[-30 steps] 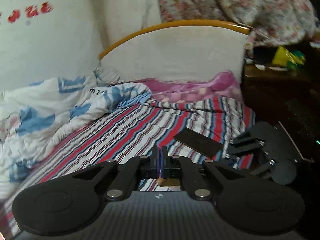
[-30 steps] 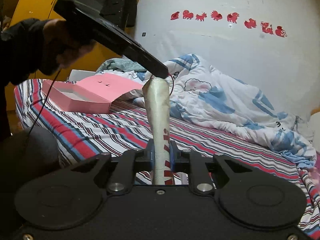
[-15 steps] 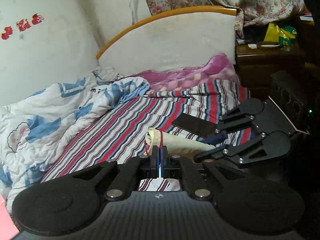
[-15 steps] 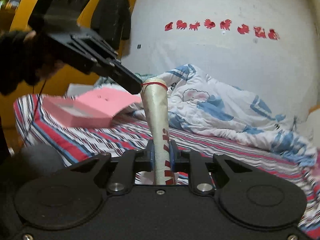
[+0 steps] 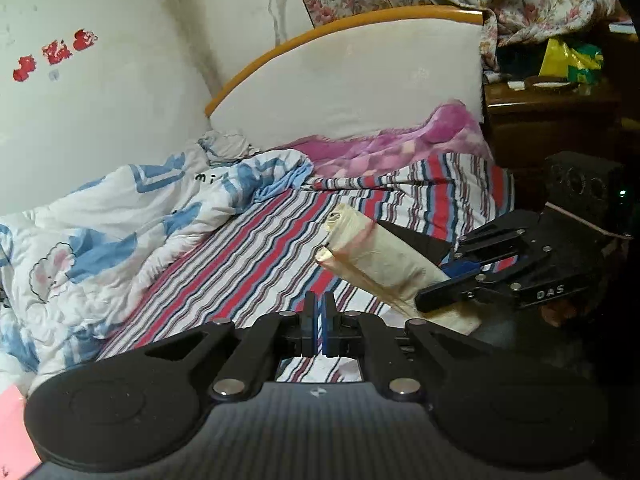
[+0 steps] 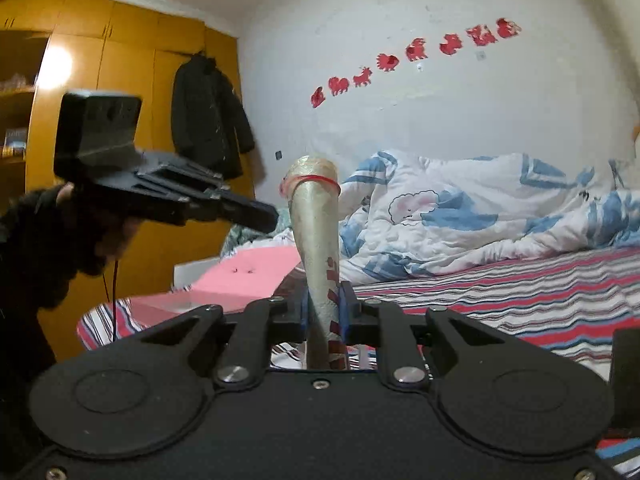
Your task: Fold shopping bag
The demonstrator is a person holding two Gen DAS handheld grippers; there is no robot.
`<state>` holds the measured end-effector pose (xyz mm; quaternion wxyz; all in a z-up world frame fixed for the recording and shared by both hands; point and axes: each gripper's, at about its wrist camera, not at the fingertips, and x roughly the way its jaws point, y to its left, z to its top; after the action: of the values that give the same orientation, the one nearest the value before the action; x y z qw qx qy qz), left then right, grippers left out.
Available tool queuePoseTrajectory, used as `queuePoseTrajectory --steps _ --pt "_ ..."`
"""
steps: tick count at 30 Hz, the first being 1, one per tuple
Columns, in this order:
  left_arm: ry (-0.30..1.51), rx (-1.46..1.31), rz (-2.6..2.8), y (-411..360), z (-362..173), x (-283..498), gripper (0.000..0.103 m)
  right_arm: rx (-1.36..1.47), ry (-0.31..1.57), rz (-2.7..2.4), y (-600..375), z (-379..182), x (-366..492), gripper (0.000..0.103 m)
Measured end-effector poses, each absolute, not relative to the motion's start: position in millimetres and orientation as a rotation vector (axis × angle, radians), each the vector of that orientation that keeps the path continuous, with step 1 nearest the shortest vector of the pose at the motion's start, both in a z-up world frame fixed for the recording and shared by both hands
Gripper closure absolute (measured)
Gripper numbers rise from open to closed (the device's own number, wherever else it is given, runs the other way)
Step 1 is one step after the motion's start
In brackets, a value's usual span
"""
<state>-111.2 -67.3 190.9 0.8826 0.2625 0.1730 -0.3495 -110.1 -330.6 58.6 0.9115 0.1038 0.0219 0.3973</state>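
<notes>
The right tongs are clamped on the lower part of the shopping bag, which is rolled into a tight pale tube with a red band round its far end; it stands up through the middle of the right wrist frame and, in the left wrist view, lies slanted at centre right, held above the bed. The left tongs are pressed together on nothing, their tips just beside the roll near the band, at the left of the right wrist frame. The folding looks all but finished: bag rolled and bound. The next move probably calls for laying the roll on the bed and letting go, or tucking a loose edge. The bed has a striped sheet, a blue-and-white quilt along the wall, a pink box at lower left, a yellow wardrobe with a dark coat behind.
</notes>
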Motion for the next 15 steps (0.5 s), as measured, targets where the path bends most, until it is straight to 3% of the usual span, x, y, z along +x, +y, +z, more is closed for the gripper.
queuePoseTrajectory --steps 15 --pt "0.355 0.453 -0.742 -62 180 -108 0.102 0.201 -0.005 0.829 -325 58 -110 0.089"
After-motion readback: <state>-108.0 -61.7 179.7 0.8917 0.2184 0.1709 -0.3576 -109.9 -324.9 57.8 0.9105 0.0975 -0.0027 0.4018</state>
